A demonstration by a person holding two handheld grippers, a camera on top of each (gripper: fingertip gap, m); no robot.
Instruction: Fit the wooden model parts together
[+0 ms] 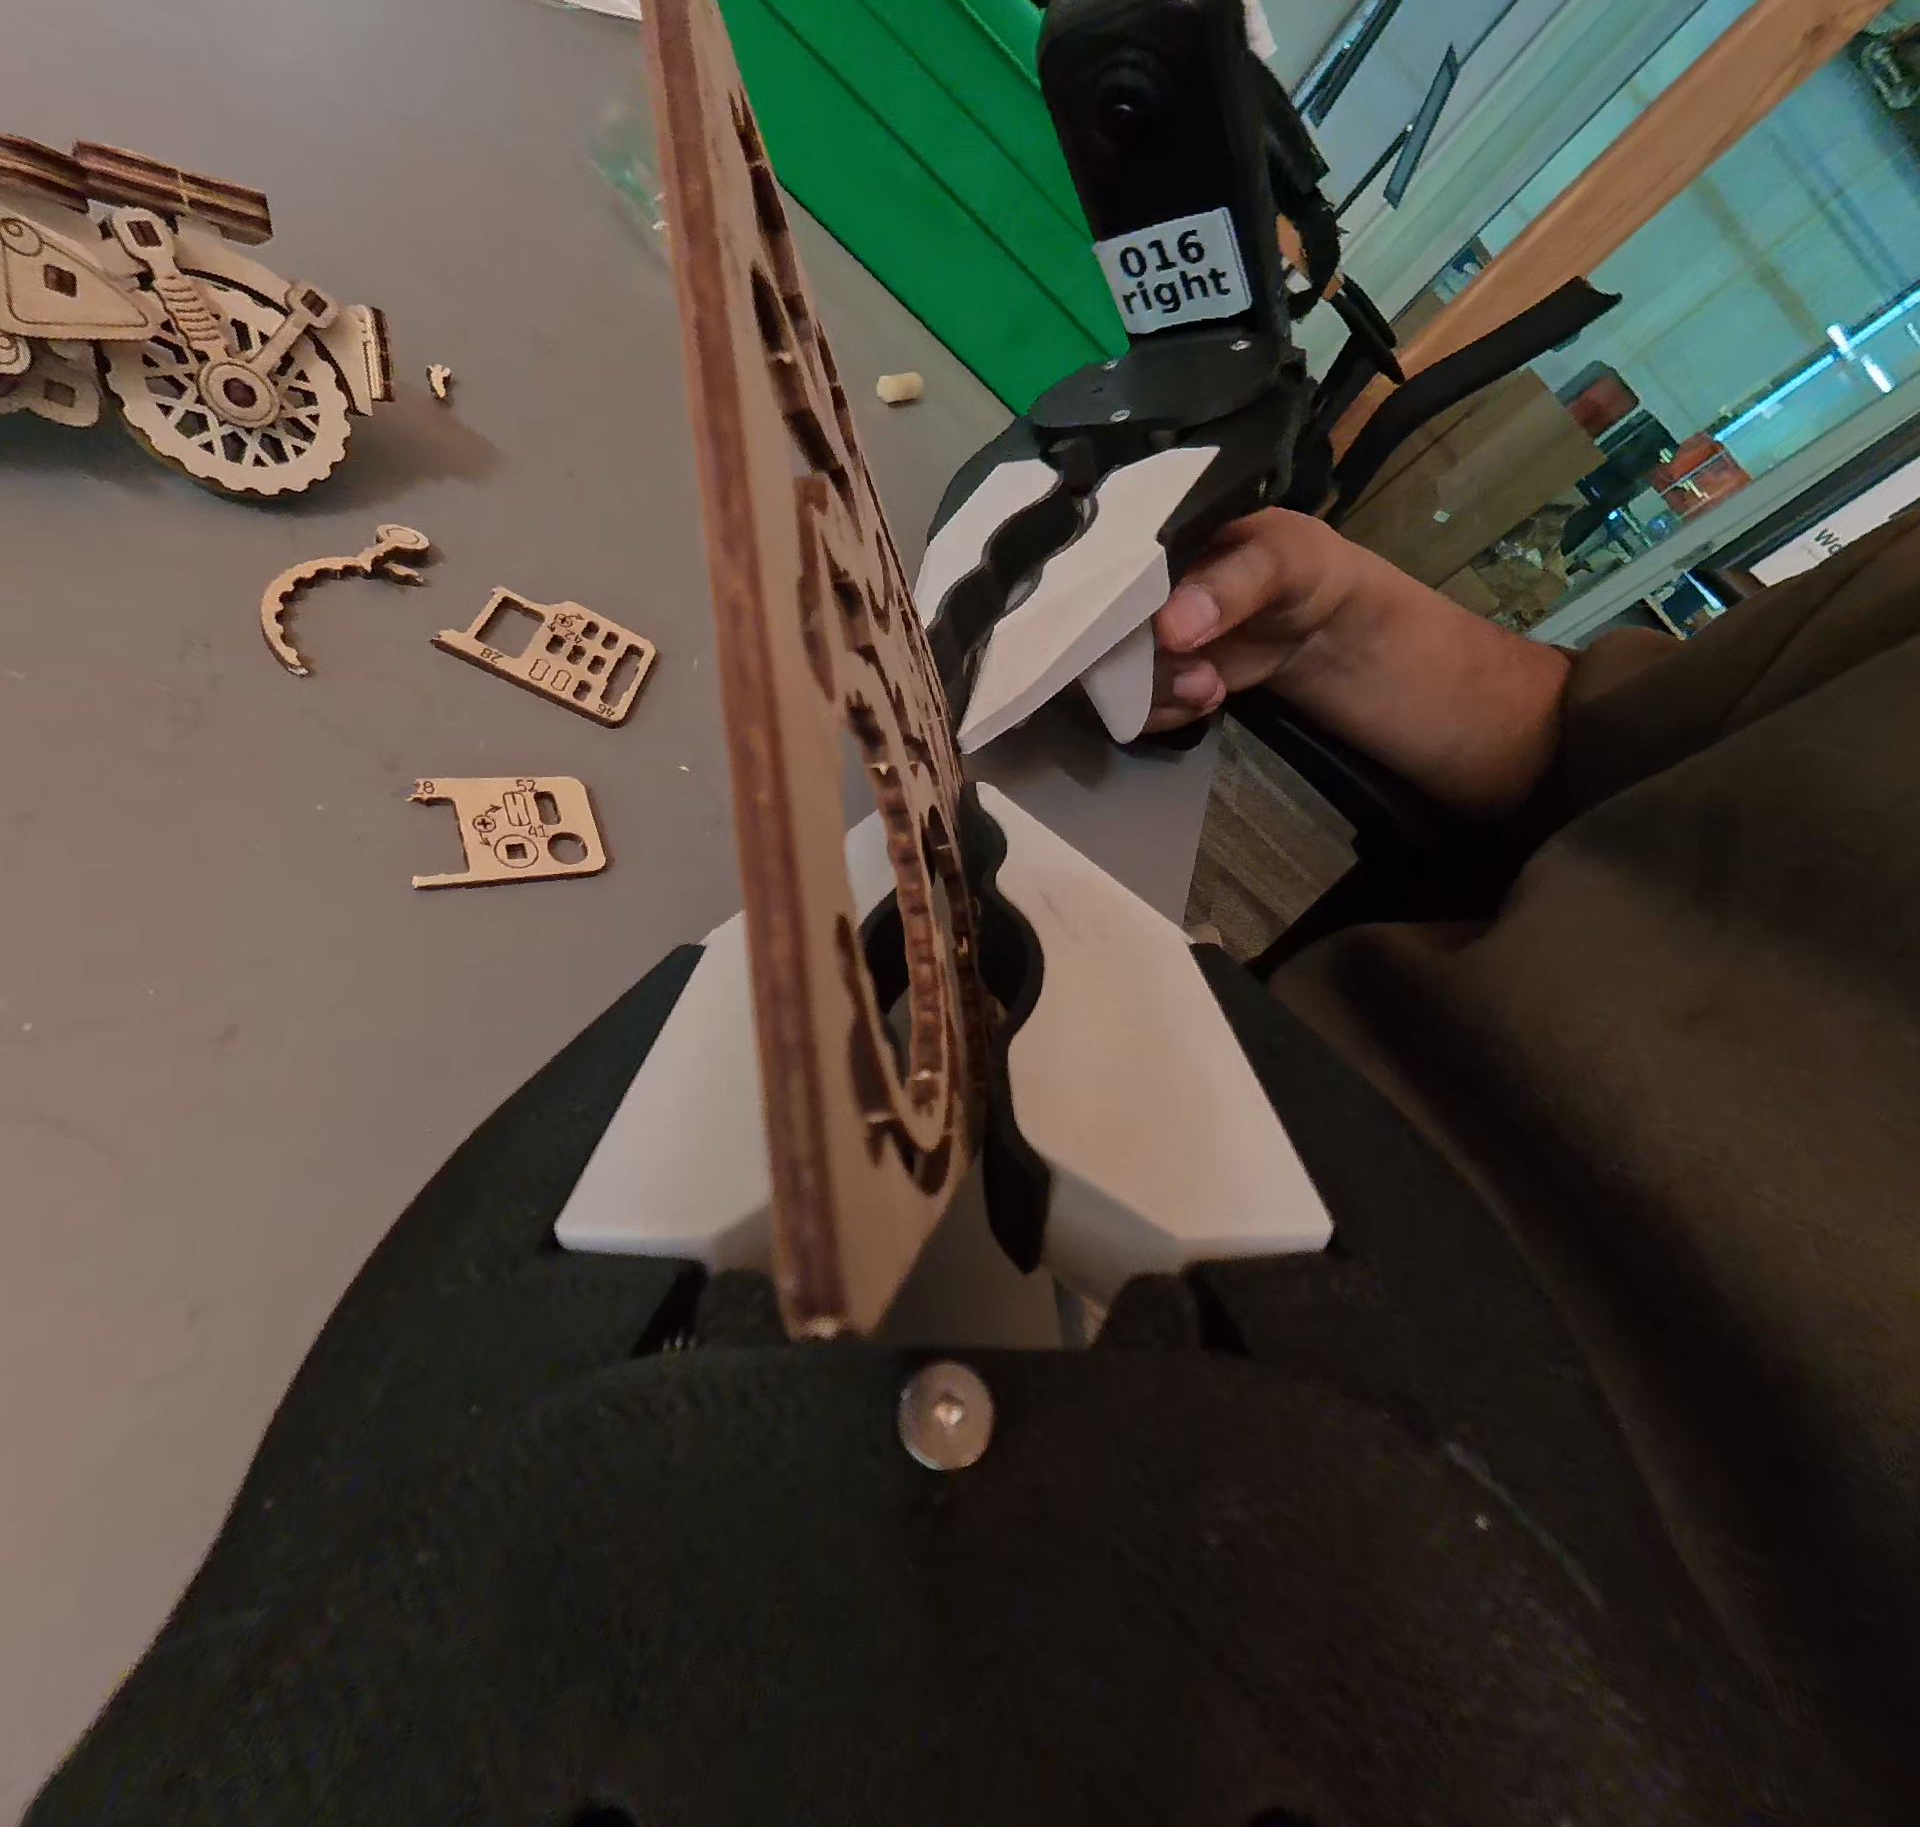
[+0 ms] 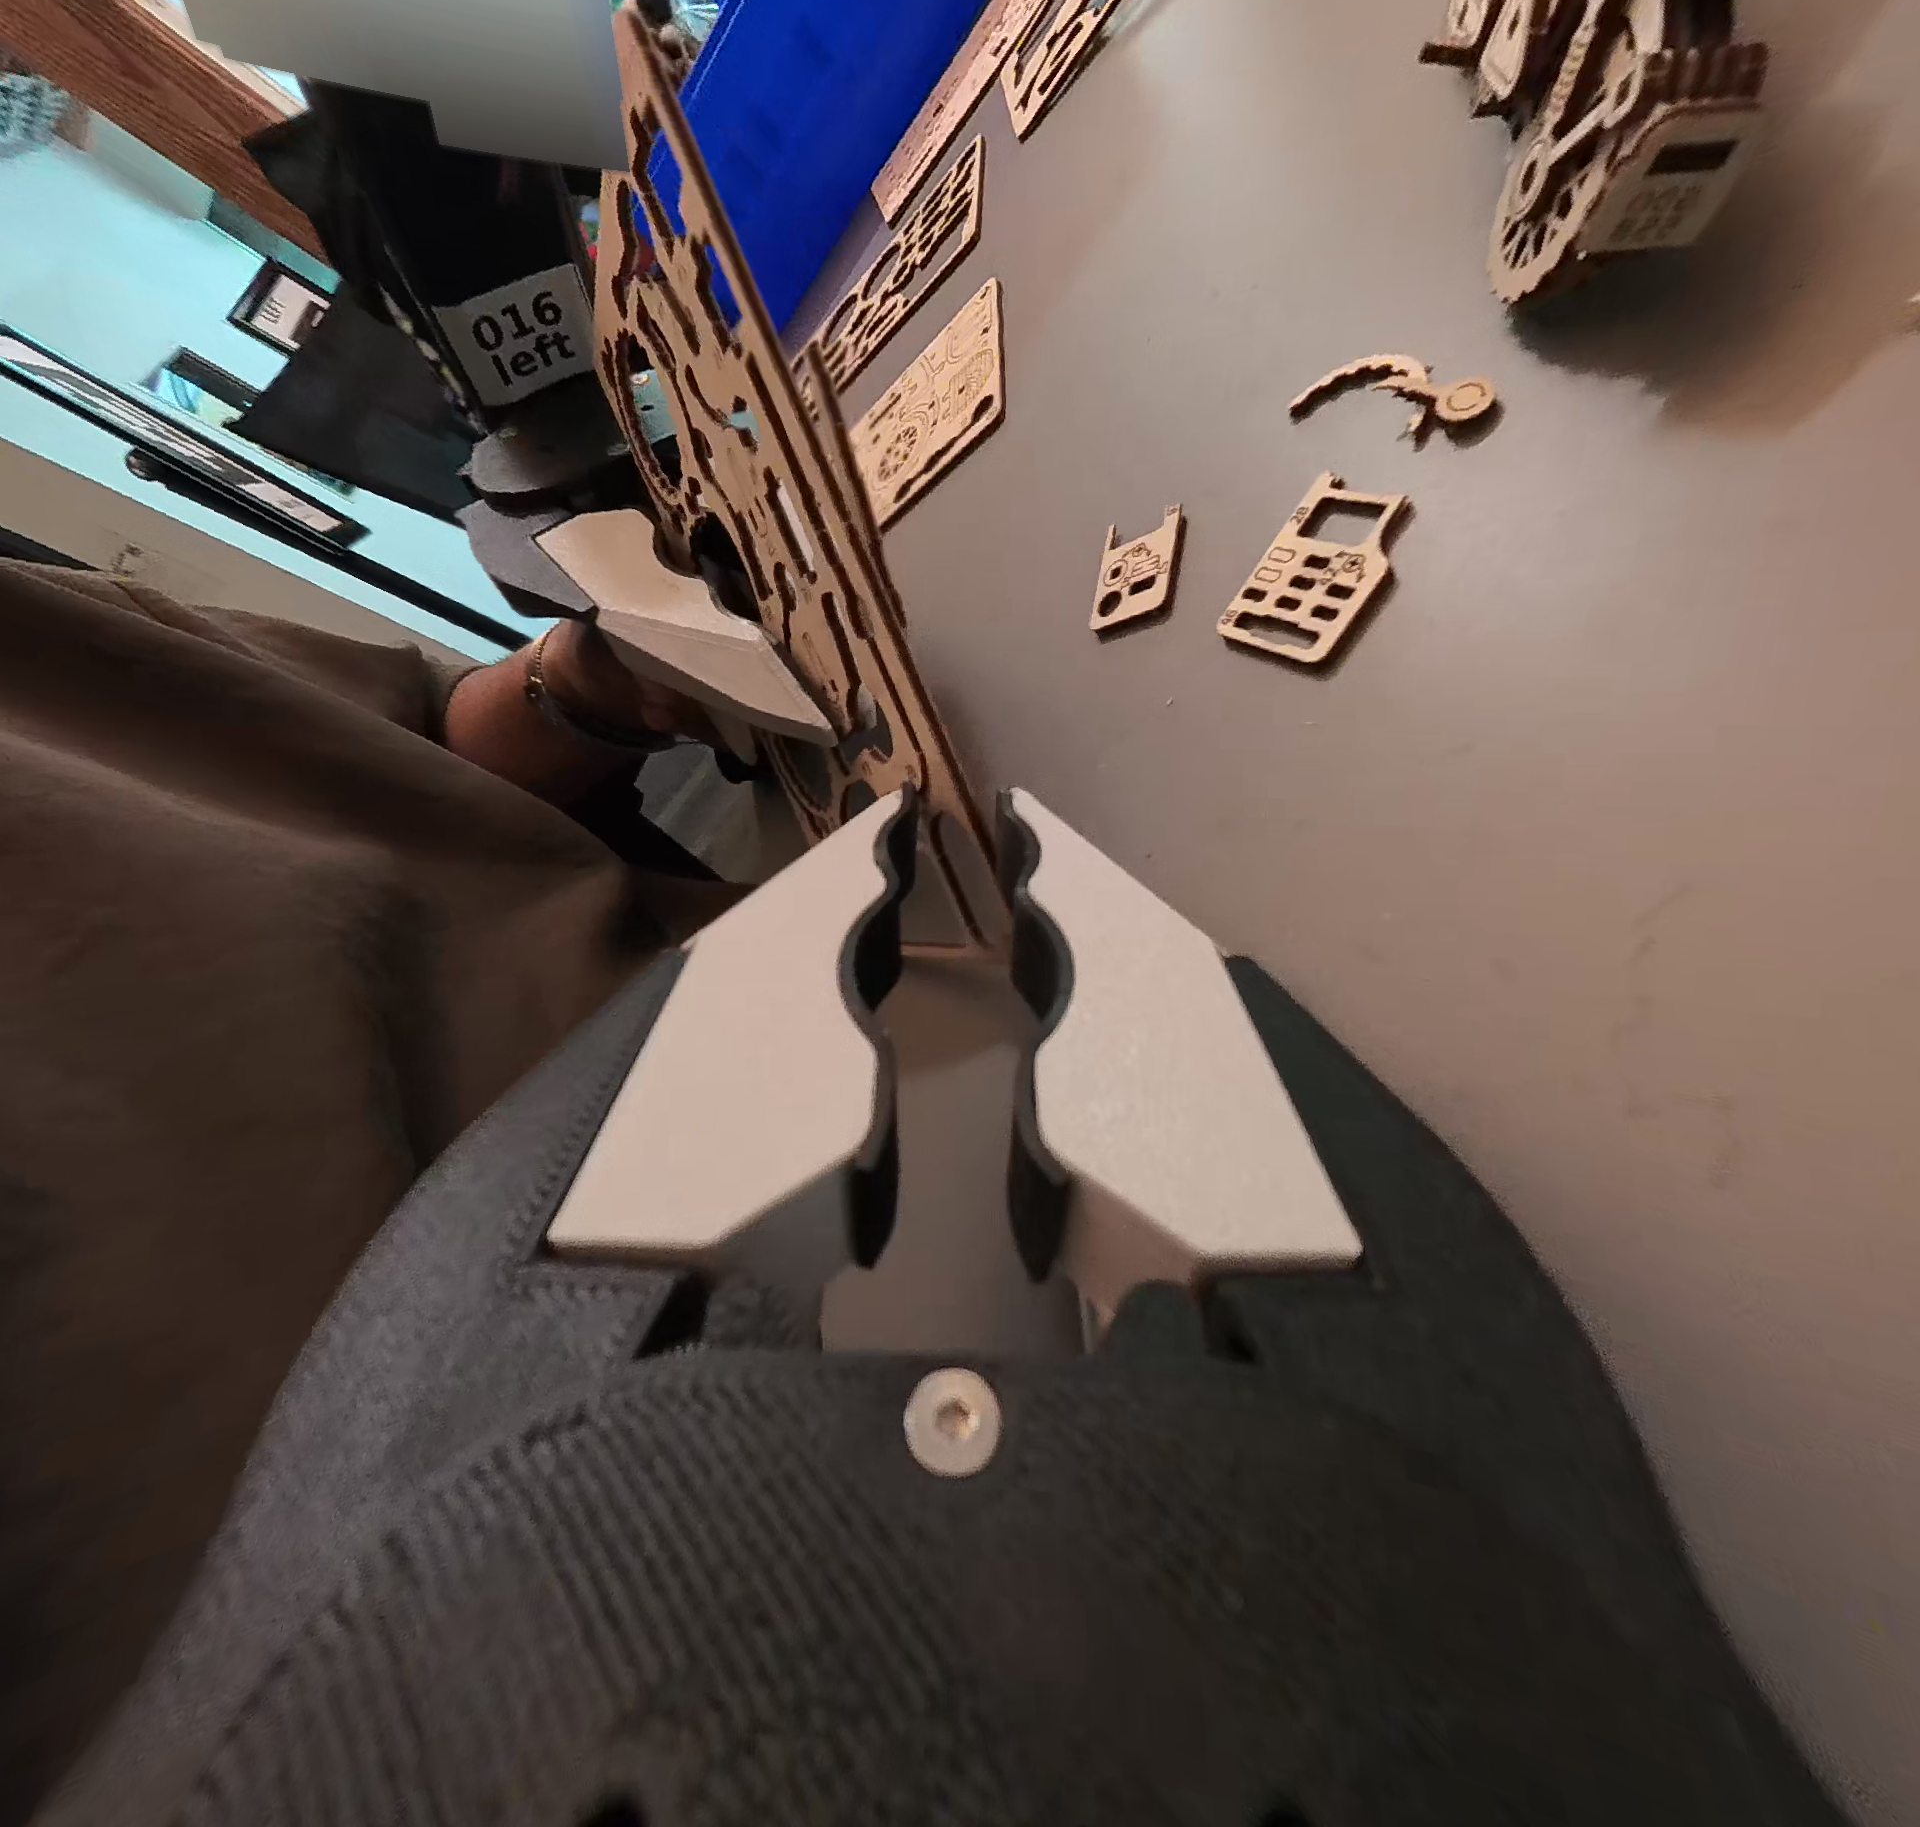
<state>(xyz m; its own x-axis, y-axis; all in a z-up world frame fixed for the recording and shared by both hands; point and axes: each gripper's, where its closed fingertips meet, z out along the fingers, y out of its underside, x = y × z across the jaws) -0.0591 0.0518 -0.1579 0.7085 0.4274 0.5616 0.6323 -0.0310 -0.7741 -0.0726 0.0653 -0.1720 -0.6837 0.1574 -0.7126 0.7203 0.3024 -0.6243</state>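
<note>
A laser-cut wooden sheet stands on edge above the grey table. My left gripper is shut on it, with the sheet deep between its white fingers. My right gripper is closed on the sheet's near edge, which fills the gap at its tips. It also shows in the left wrist view, pinching the far edge. The left gripper shows at the left of the right wrist view. A partly built wooden motorcycle model stands on the table.
Loose cut parts lie on the table: a curved toothed piece, a slotted plate and a small notched plate. More part sheets lie by a blue bin. A green bin stands behind. Only a small space, under 4 cm, lies between the two pairs of fingers.
</note>
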